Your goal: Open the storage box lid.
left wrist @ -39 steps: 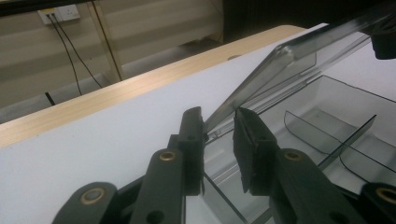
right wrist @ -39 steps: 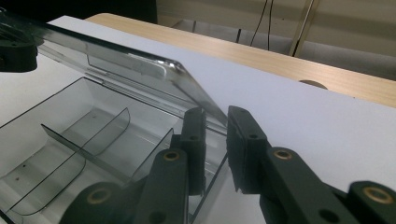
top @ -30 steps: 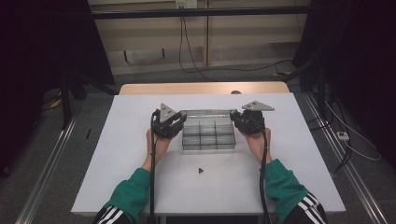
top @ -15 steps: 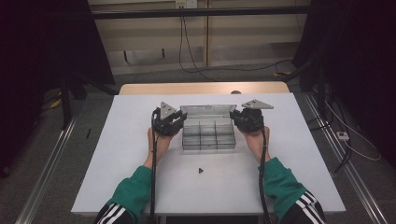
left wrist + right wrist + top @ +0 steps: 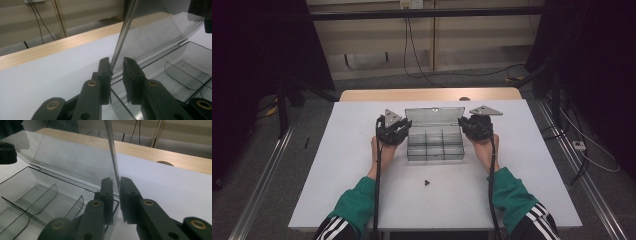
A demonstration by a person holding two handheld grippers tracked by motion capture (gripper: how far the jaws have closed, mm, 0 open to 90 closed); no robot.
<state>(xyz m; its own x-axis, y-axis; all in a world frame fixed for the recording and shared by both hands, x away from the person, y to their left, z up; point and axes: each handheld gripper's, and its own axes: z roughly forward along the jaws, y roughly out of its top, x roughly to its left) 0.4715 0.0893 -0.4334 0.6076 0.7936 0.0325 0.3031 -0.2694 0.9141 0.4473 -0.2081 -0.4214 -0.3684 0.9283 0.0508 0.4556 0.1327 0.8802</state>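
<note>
A: What are the two grippers doing?

B: The left gripper (image 5: 116, 67) has its jaws narrowed around the left edge of a clear lid (image 5: 152, 32). One pad touches the plastic; a thin gap shows at the other. The right gripper (image 5: 115, 187) pinches the lid's right edge, with both pads against the plastic.

A: Where is the lid?

B: It stands nearly upright, hinged along the far side of a clear box (image 5: 435, 145). From above, the left gripper (image 5: 393, 129) and right gripper (image 5: 474, 125) sit at the lid's (image 5: 434, 116) two ends, each in a hand (image 5: 380, 146) that reaches in from the near edge.

A: And the box?

B: It sits on the white table (image 5: 352, 165), toward the far edge and midway between left and right. Thin dividers (image 5: 45, 195) split it into compartments.

A: Anything else on the table?

B: A small dark piece (image 5: 425, 182) lies apart, between the box and the near edge. The person's sleeves (image 5: 357, 202) are green.
</note>
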